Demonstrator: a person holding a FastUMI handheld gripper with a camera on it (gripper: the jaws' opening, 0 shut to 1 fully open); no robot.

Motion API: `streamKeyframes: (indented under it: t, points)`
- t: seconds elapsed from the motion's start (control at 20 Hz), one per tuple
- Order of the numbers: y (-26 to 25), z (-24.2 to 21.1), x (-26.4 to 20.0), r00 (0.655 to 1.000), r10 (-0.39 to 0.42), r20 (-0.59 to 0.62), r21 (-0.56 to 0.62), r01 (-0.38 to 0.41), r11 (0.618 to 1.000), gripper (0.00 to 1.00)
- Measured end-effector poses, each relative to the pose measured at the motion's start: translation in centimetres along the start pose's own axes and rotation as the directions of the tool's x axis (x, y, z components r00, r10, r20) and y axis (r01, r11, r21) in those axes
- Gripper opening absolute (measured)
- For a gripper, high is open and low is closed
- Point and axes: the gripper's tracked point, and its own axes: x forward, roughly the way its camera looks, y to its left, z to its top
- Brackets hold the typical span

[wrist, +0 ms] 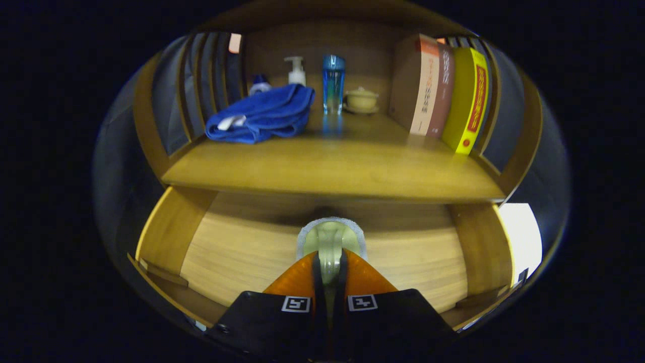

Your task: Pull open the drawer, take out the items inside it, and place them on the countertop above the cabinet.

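Observation:
My gripper (330, 264) is shut on a pale, rounded item with a fuzzy grey rim (330, 236), which sticks out just ahead of the fingertips. I cannot tell what the item is. It hangs over the open wooden drawer (242, 252), whose bare light floor shows on both sides of the fingers. Just beyond and above the drawer lies the wooden countertop (327, 169), its front part bare.
At the back of the countertop lie a folded blue towel (262, 116), a white pump bottle (296, 70), a blue tumbler (333, 83) and a small lidded cup on a saucer (361, 100). Upright books (443, 93) lean at the right. Slatted side walls enclose the counter.

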Motion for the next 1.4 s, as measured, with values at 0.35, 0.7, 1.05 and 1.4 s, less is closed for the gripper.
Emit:
streamKeyframes:
  t: [0.35, 0.7, 1.05, 1.4]
  points:
    - [0.8, 9.4, -6.7, 0.964, 0.029, 0.264, -0.016, -0.026, 1.0, 0.13]
    - [-0.4, 18.2, -1.8, 0.974, -0.021, 0.226, -0.027, 0.028, 0.999, 0.13]
    - [-1.1, 17.8, 5.8, 0.994, -0.074, 0.077, 0.008, 0.074, 0.997, 0.13]
    - [-1.9, 16.2, 9.5, 0.994, -0.088, -0.058, 0.004, 0.088, 0.996, 0.14]
